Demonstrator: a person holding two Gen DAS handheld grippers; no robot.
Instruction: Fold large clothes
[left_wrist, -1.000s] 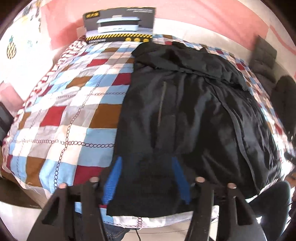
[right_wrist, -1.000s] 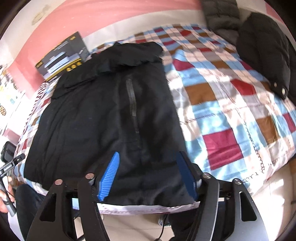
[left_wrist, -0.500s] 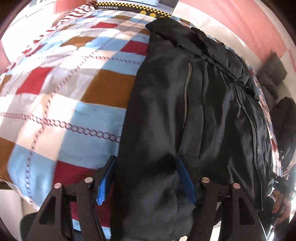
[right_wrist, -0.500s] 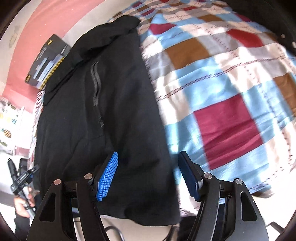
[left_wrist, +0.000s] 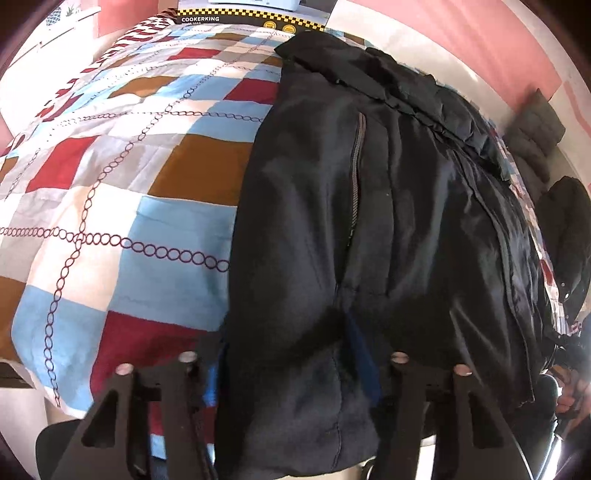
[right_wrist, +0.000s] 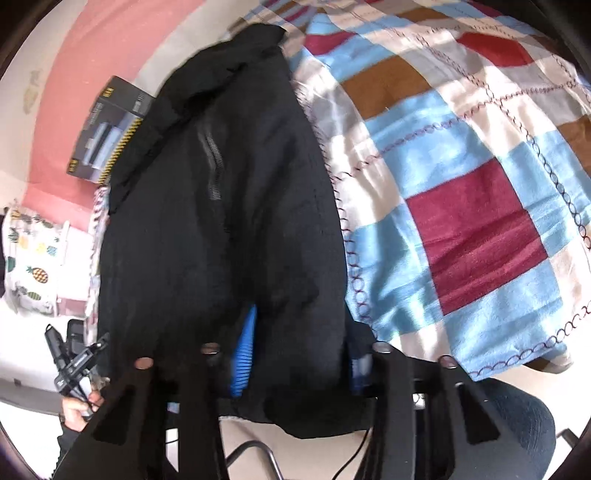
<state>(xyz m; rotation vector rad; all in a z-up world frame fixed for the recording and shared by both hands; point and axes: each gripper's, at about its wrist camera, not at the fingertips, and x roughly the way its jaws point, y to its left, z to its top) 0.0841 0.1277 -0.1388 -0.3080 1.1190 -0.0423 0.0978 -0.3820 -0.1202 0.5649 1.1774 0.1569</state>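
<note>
A large black jacket (left_wrist: 369, 206) lies flat on a checked bedspread (left_wrist: 110, 192), collar at the far end, hem hanging over the near edge. My left gripper (left_wrist: 291, 365) stands with its blue-padded fingers on either side of the jacket's near left hem corner; the jaws are wide and the fabric bulges between them. My right gripper (right_wrist: 299, 354) straddles the near right hem corner of the jacket (right_wrist: 221, 221) the same way, jaws wide, fabric between the blue pads.
A dark cardboard box (right_wrist: 107, 133) leans on the pink wall at the head of the bed. Another dark coat (left_wrist: 565, 236) and a grey padded garment (left_wrist: 535, 136) lie at the right. A pineapple-print cushion (right_wrist: 33, 266) sits at the left.
Both grippers have moved forward and down onto the jacket's hem. The hem corners now sit between the fingers, which have drawn in a little.
</note>
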